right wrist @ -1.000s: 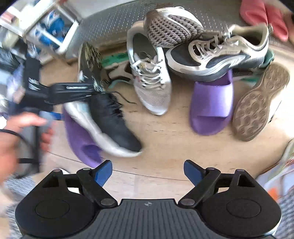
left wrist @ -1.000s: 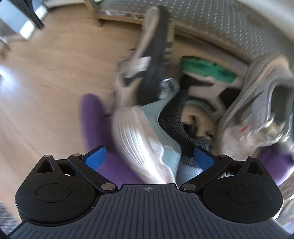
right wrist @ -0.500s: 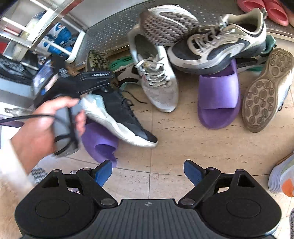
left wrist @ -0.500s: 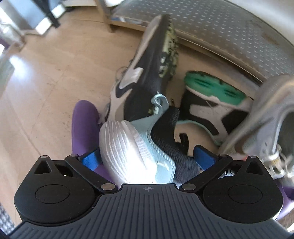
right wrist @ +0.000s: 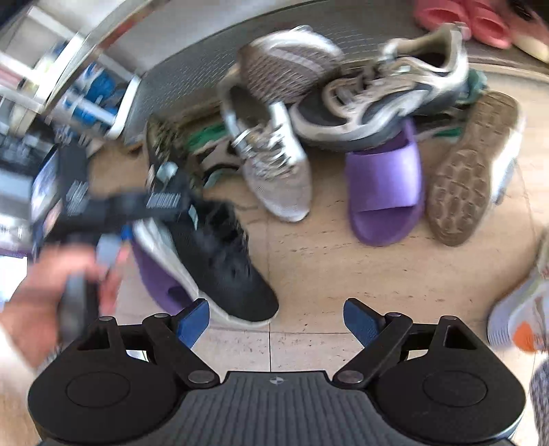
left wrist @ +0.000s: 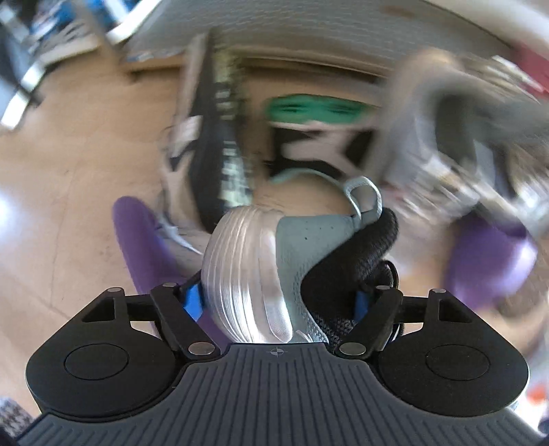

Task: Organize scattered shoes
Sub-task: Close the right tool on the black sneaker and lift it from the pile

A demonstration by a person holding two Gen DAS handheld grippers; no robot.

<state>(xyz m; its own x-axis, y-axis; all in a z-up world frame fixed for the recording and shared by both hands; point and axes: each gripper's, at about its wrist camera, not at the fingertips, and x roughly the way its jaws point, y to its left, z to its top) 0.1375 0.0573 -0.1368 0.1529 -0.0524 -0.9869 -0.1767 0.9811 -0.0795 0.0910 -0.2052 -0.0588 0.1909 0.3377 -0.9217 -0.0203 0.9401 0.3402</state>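
Two-handed over a floor of pale beige stone tile, crossed by thin grout lines and lit brightly. Closing on the heel of the black sneaker with the left gripper, blue pads against both sides of the heel and its ribbed white sole, pointing straight down, a person's hand wrapped round the handle. Resting under that black sneaker, a purple slide, flat on the tile. Just beyond the black sneaker's toe side, a grey mesh sneaker with loose laces; further from the black sneaker past that one, a second purple slide with a grey-and-dark trainer lying across its back end, and an upturned tan sole beside it. Behind the black sneaker, blurred, a green-soled shoe on its side. Further behind the black sneaker, a grey studded metal plate along the floor's edge, with pink slides at its far end. Off to the heel side of the black sneaker, a metal-framed rack holding blue-and-white things, too smeared to name. Hovering near the black sneaker's toe, the right gripper, jaws released and wide with only bare tile between them. Well away from the black sneaker, a white shoe with an orange patch.
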